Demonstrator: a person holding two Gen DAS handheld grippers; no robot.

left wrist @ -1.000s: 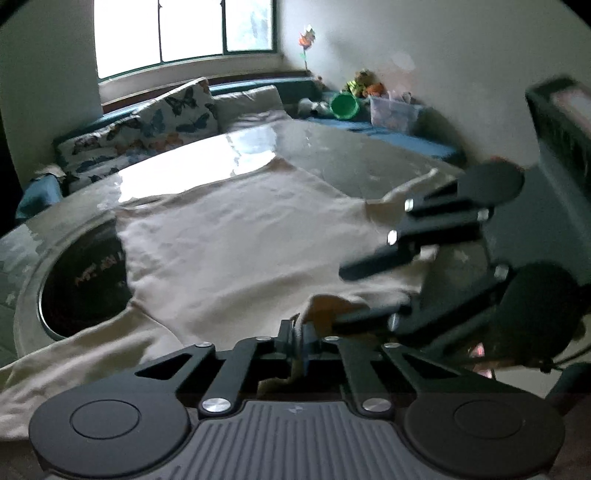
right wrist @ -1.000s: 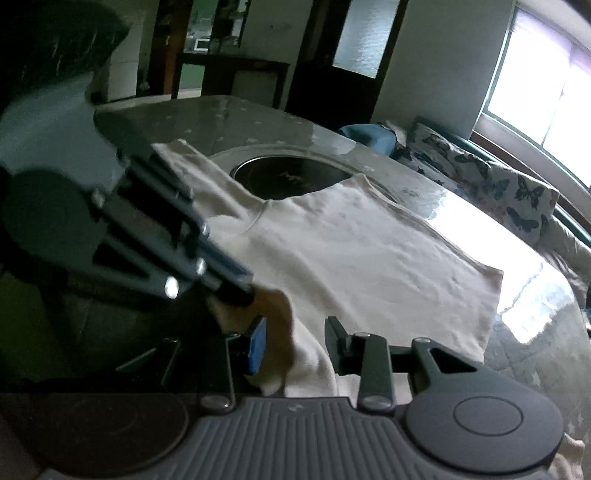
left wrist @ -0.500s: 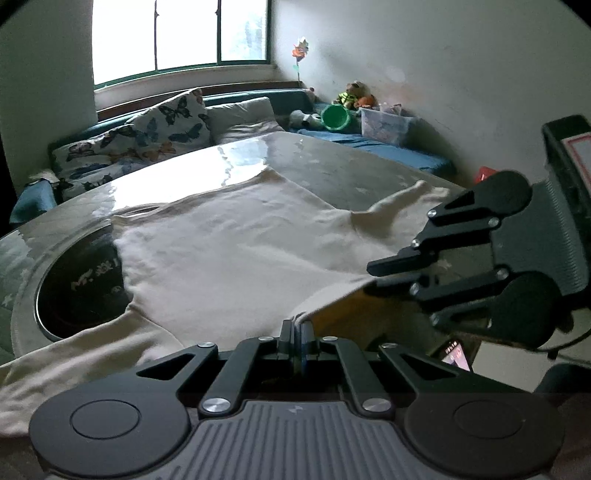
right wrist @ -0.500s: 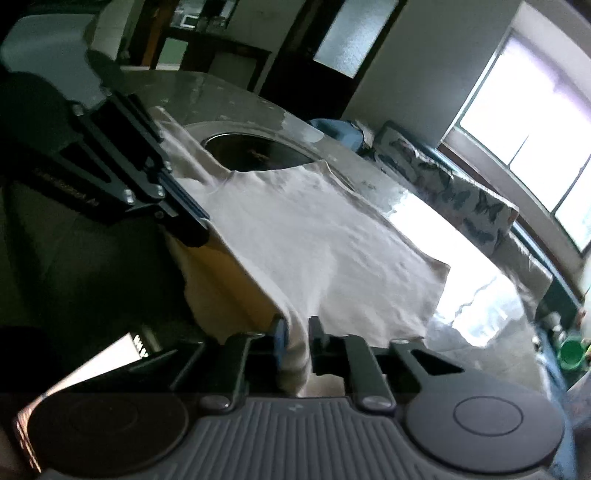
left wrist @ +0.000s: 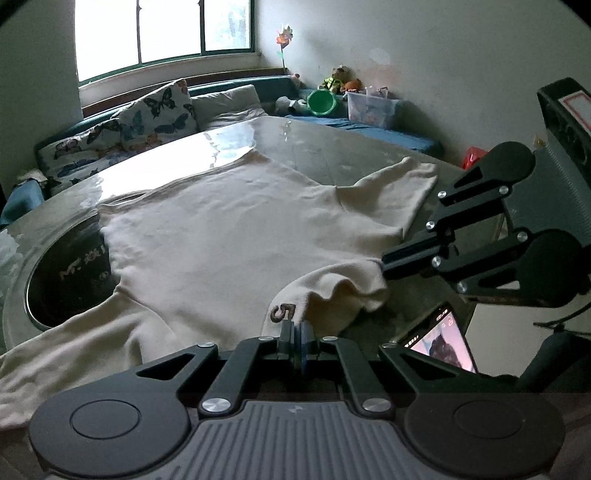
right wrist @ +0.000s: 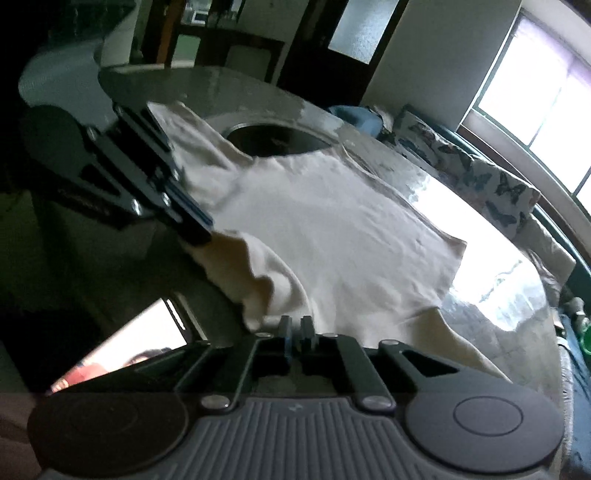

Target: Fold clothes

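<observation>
Spread across the round table (left wrist: 332, 147), the cream shirt (left wrist: 229, 229) is sagging limply at the near edge, where the left gripper (left wrist: 295, 332) is pinching its hem and the right gripper (right wrist: 295, 326), jaws opening slightly, is gripping it nearby.

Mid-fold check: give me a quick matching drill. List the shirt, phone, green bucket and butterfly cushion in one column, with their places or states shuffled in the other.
1. shirt
2. phone
3. green bucket
4. butterfly cushion

A. beside the clear box at the far wall
B. just below the window
C. spread over the table
D. screen lit, near the camera

Pairs: 1-C, 2-D, 3-A, 4-B
</observation>
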